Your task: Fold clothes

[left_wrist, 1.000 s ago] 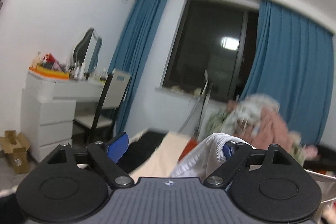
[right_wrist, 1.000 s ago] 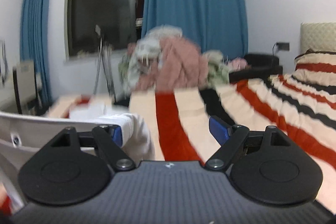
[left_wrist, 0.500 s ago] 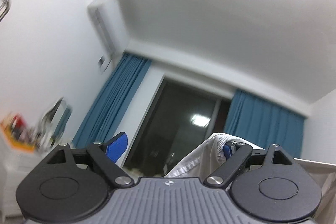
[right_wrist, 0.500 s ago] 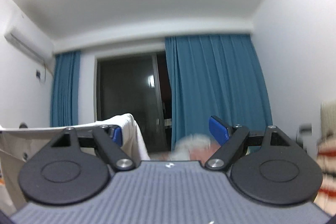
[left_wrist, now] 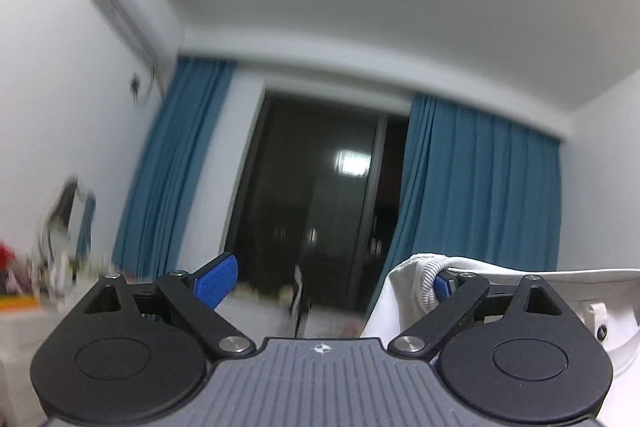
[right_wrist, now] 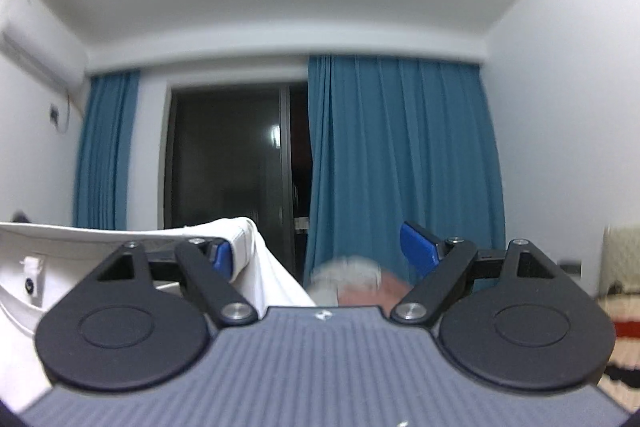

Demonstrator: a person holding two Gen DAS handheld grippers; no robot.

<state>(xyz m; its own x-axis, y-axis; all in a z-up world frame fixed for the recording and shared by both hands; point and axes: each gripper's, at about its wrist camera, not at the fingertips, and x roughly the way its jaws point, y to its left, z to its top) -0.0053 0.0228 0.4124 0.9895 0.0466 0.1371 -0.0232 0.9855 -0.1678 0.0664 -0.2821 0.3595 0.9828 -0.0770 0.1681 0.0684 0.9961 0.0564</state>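
A white garment (left_wrist: 404, 291) with a ribbed hem is draped over the right finger (left_wrist: 442, 283) of my left gripper (left_wrist: 328, 281) and runs off to the right. In the right wrist view the same white garment (right_wrist: 276, 283) hangs over the left finger (right_wrist: 222, 259) of my right gripper (right_wrist: 320, 253) and stretches away to the left. Both grippers are held high and point roughly level at the window. The jaws of both are opening. The gap between each pair of fingers is empty, and the cloth is hooked on one finger only.
Blue curtains (left_wrist: 480, 187) frame a dark window (left_wrist: 316, 195). An air conditioner (left_wrist: 120, 11) hangs on the left wall above a cluttered dressing table (left_wrist: 24, 291). A blurred pile of clothes (right_wrist: 352, 283) and a striped bed cover (right_wrist: 624, 331) lie low in the right wrist view.
Both grippers have risen a long way with the white garment hooked on them. The views have left the bed and now take in the window and ceiling. The fingers stand slightly wider apart.
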